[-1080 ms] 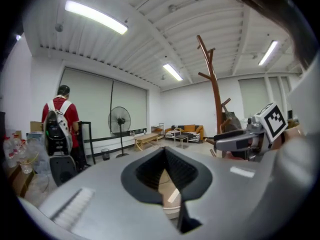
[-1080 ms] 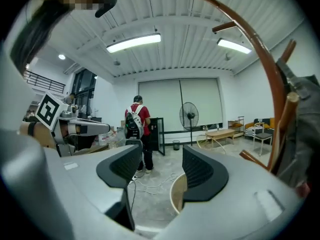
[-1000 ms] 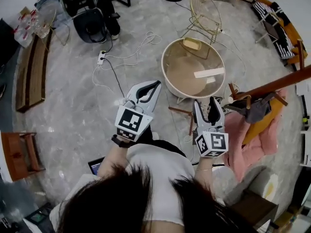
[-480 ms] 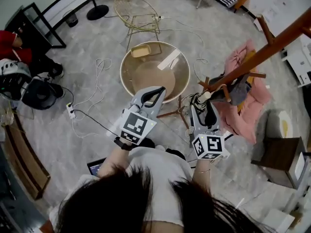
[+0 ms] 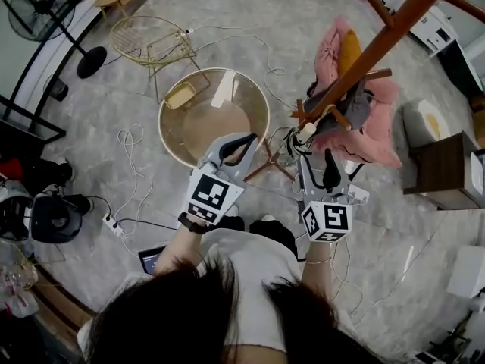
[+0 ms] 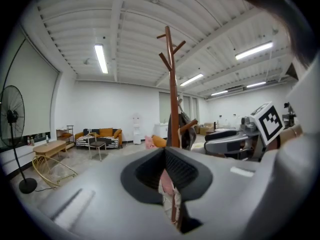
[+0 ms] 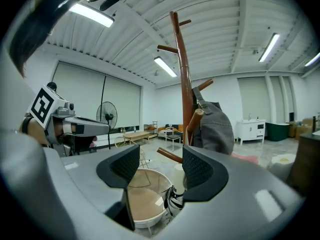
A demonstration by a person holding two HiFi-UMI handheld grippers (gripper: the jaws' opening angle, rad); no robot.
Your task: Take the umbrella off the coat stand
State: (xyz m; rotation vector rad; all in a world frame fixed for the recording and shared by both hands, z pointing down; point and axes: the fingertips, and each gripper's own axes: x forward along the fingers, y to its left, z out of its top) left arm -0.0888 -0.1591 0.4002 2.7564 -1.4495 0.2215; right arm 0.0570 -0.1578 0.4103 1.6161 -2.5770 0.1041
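Note:
The brown wooden coat stand [image 5: 379,40] leans across the head view's upper right, and it rises straight ahead in the right gripper view [image 7: 184,79]. A grey bag [image 5: 353,111] and pink cloth [image 5: 333,48] hang on it. Low on the stand hangs a folded black-and-white umbrella [image 5: 286,152] with a pale handle, which shows between my right jaws [image 7: 175,200]. My right gripper [image 5: 318,162] is open and empty, just short of the stand's lower pegs. My left gripper [image 5: 241,144] is shut on nothing, over the round table's near rim. The stand [image 6: 172,94] is centred beyond the left jaws.
A round glass-topped table [image 5: 171,120] stands left of the stand. A wire chair [image 5: 148,40] and a floor fan [image 5: 34,10] lie beyond it. Cables and a power strip [image 5: 114,226] trail on the floor. A brown cabinet [image 5: 443,169] sits at the right.
The head view has swung round, so the coat stand and the table now lie nearer and more central. The right gripper has come closer to the stand. Neither gripper's jaws have changed.

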